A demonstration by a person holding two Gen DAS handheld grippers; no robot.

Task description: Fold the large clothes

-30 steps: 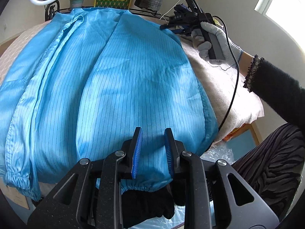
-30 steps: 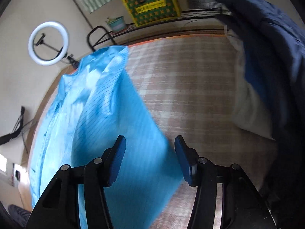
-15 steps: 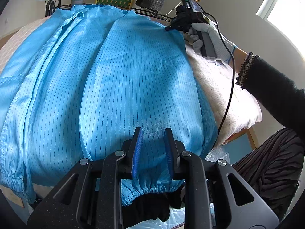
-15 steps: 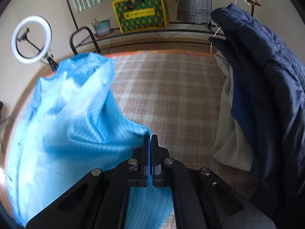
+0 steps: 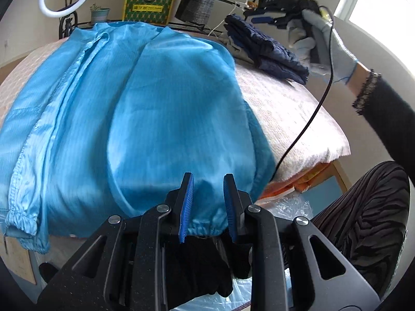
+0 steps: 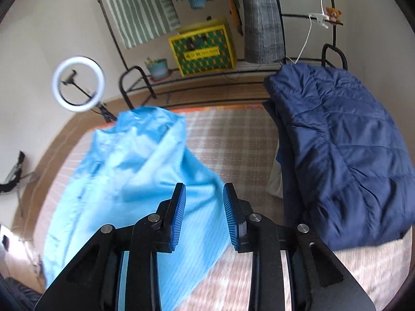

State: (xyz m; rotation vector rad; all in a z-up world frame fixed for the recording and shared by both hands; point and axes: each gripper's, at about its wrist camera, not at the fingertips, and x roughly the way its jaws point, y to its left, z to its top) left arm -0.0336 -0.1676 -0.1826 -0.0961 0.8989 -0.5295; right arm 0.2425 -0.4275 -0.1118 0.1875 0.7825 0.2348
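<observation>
A large light-blue jacket point(image 5: 155, 103) lies spread on the checked cover point(image 5: 290, 119), its right side folded over the middle. My left gripper point(image 5: 207, 202) hovers at the near gathered hem; its blue pads stand apart and the hem shows between them without being pinched. In the right wrist view the jacket point(image 6: 129, 181) lies below my right gripper point(image 6: 203, 215). That gripper's jaws are opening, with nothing pressed between the pads. From the left wrist view, the right gripper point(image 5: 262, 20) is raised at the far right in a gloved hand point(image 5: 319, 49).
A folded navy quilted jacket point(image 6: 345, 155) lies at the far right of the cover point(image 6: 233, 134). Behind stand a ring light point(image 6: 79, 83), a yellow-green box point(image 6: 203, 49) and a clothes rack. A black cable point(image 5: 306, 127) hangs over the cover's right edge beside the person's striped trousers point(image 5: 363, 220).
Half a second ago my right gripper was shut on the jacket's edge; now its jaws stand apart and it has risen clear of the fabric. My left gripper has shifted slightly along the hem.
</observation>
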